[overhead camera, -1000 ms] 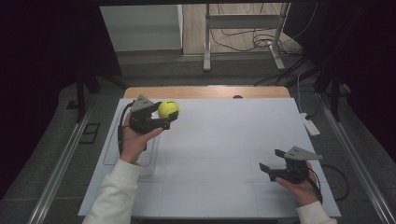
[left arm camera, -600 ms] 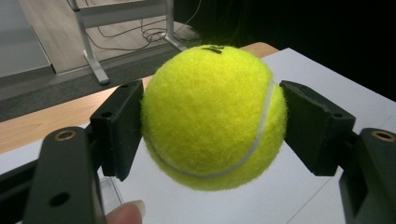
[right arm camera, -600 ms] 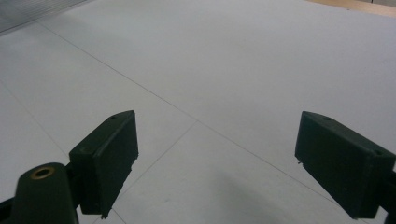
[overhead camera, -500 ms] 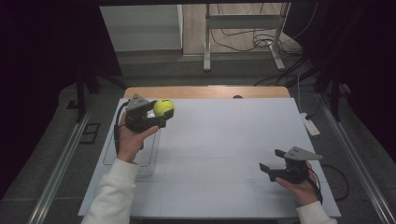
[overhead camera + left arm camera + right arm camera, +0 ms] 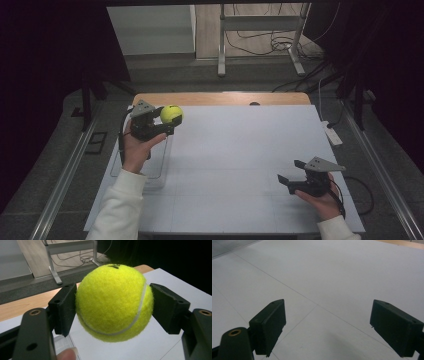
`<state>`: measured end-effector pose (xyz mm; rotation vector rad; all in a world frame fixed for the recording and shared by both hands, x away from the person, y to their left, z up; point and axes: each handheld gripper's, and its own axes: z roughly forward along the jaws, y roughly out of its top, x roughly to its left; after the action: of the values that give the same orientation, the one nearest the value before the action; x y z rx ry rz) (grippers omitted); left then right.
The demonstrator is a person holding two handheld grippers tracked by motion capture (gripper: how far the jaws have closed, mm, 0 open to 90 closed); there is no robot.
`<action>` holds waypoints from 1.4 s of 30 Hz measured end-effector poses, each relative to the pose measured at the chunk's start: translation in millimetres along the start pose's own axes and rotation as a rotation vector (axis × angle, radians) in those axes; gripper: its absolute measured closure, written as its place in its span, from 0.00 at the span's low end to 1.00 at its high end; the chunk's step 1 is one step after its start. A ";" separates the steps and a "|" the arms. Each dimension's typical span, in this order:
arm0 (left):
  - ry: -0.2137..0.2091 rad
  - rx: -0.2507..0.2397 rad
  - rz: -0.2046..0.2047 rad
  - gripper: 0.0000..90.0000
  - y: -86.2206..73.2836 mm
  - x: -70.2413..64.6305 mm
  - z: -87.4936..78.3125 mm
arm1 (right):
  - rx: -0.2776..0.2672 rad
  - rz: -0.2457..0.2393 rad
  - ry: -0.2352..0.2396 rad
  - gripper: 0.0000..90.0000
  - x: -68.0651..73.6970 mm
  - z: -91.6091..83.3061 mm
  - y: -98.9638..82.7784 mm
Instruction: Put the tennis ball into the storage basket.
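Observation:
A yellow tennis ball (image 5: 171,114) (image 5: 113,301) is held in the air over the far left of the white table (image 5: 240,145), with my left gripper (image 5: 170,119) (image 5: 112,305) shut on it, a black pad pressed on each side. Below that hand a clear plastic tray (image 5: 145,170) lies flat on the table. My right gripper (image 5: 289,172) (image 5: 327,330) rests near the front right corner, held low over the bare white surface. Its jaws stand wide open with nothing between them.
A strip of wooden tabletop (image 5: 220,98) shows beyond the white sheet. A white power strip (image 5: 332,134) lies off the right edge. A metal stand (image 5: 260,37) and cables sit on the floor behind the table. Dark curtains flank both sides.
The left hand has drifted slightly left and up with the ball still gripped. The right hand has stayed where it was.

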<state>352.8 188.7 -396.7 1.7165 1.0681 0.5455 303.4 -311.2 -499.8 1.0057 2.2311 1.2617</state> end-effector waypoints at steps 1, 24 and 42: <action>0.000 0.000 0.000 0.30 0.0 0.0 0.0 | 0.000 0.000 0.000 0.16 0.0 0.0 0.0; 0.048 0.001 -0.033 0.30 -4.1 16.2 -1.7 | 0.001 0.000 -0.001 0.16 -0.1 0.0 0.0; 0.063 -0.005 -0.056 0.30 -5.8 24.6 -4.6 | 0.000 0.005 -0.002 0.16 -0.2 -0.4 0.1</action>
<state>359.4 212.7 -403.2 1.6697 1.1552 0.5696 303.3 -311.5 -499.5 1.0119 2.2287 1.2624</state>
